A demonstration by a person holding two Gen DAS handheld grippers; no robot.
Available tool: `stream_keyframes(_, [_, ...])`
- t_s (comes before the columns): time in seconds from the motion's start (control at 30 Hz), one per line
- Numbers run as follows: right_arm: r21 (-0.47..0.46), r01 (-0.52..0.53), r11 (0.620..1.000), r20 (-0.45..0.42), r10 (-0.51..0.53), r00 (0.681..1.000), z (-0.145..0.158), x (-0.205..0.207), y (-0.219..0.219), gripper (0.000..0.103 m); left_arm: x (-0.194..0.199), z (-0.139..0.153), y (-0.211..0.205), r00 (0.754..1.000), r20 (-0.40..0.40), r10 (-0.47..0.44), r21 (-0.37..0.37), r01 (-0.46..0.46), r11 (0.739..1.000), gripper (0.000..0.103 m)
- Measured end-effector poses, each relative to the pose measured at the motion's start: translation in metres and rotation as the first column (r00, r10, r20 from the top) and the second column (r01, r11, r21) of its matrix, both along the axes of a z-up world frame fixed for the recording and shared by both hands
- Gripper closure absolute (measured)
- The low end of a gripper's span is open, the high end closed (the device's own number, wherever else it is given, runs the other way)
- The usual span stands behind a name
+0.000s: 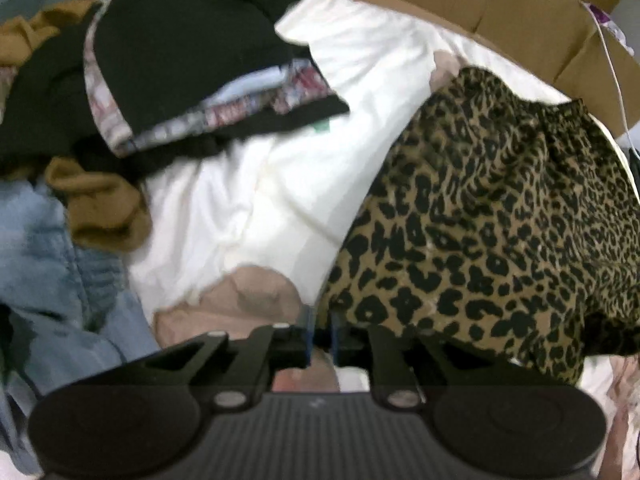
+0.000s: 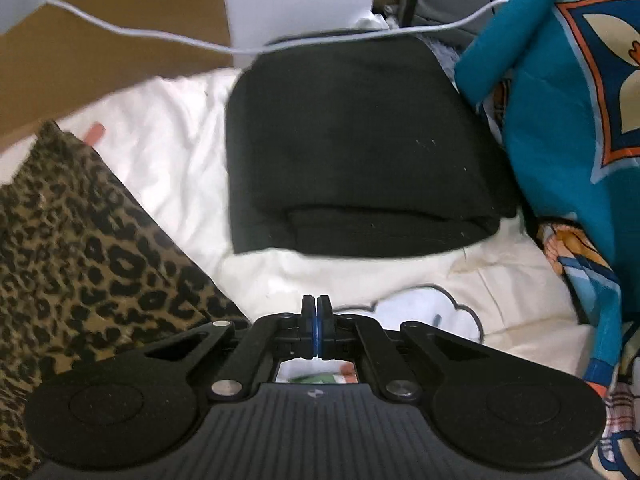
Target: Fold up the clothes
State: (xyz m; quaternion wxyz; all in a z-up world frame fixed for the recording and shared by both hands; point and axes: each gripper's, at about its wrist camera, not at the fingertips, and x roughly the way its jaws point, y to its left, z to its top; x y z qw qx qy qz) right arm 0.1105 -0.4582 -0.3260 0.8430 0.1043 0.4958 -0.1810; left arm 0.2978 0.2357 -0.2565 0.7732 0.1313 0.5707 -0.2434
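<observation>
L claw (image 1: 321, 330): fingers nearly together, narrow gap, leopard cloth edge at the tips. R claw (image 2: 316, 330): pads pressed together, nothing between

1. A bed with a white sheet (image 2: 168, 152).
2. On it, a folded black cloth (image 2: 352, 144), flat and neat.
3. Beside that, a spotted leopard cloth (image 1: 492, 216).
4. At the left, a messy pile of clothes (image 1: 160, 64).
5. At the right, a blue picture blanket (image 2: 568, 128).
</observation>
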Motion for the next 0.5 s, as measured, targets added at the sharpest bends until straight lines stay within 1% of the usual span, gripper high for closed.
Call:
stream_keyframes(0.07, [0.021, -0.026, 0.999, 0.031, 0.025, 0.999, 0.004, 0.006, 0.002, 0.102, 0.006, 0.008, -0.003, 1.0, 0.03, 0.002, -0.007, -0.002, 1.0, 0.085])
stream_keyframes(0.13, [0.046, -0.046, 0.998, 0.057, 0.043, 0.997, 0.007, 0.013, 0.005, 0.097, 0.015, 0.014, -0.01, 0.999, 0.042, 0.002, -0.022, -0.001, 1.0, 0.085])
stream_keyframes(0.2, [0.056, -0.078, 0.995, 0.078, 0.073, 0.994, 0.009, 0.024, 0.011, 0.095, 0.024, 0.017, -0.021, 0.999, 0.051, -0.009, -0.036, 0.01, 0.999, 0.085])
stream_keyframes(0.23, [0.059, -0.094, 0.994, 0.087, 0.089, 0.992, 0.011, 0.03, 0.015, 0.088, 0.028, 0.018, -0.027, 0.998, 0.057, -0.017, -0.044, 0.019, 0.999, 0.085])
stream_keyframes(0.27, [0.063, -0.109, 0.992, 0.095, 0.103, 0.99, 0.012, 0.035, 0.019, 0.076, 0.032, 0.018, -0.034, 0.998, 0.063, -0.024, -0.051, 0.027, 0.998, 0.084])
stream_keyframes(0.33, [0.073, -0.138, 0.988, 0.112, 0.129, 0.985, 0.015, 0.046, 0.026, 0.066, 0.04, 0.018, -0.048, 0.997, 0.074, -0.033, -0.069, 0.039, 0.997, 0.084])
stream_keyframes(0.43, [0.08, -0.181, 0.98, 0.131, 0.17, 0.977, 0.017, 0.065, 0.036, 0.065, 0.052, 0.014, -0.072, 0.996, 0.067, -0.057, -0.09, 0.063, 0.994, 0.082])
stream_keyframes(0.5, [0.076, -0.212, 0.974, 0.141, 0.2, 0.97, 0.017, 0.079, 0.044, 0.064, 0.059, 0.011, -0.091, 0.992, 0.093, -0.087, -0.086, 0.095, 0.992, 0.081])
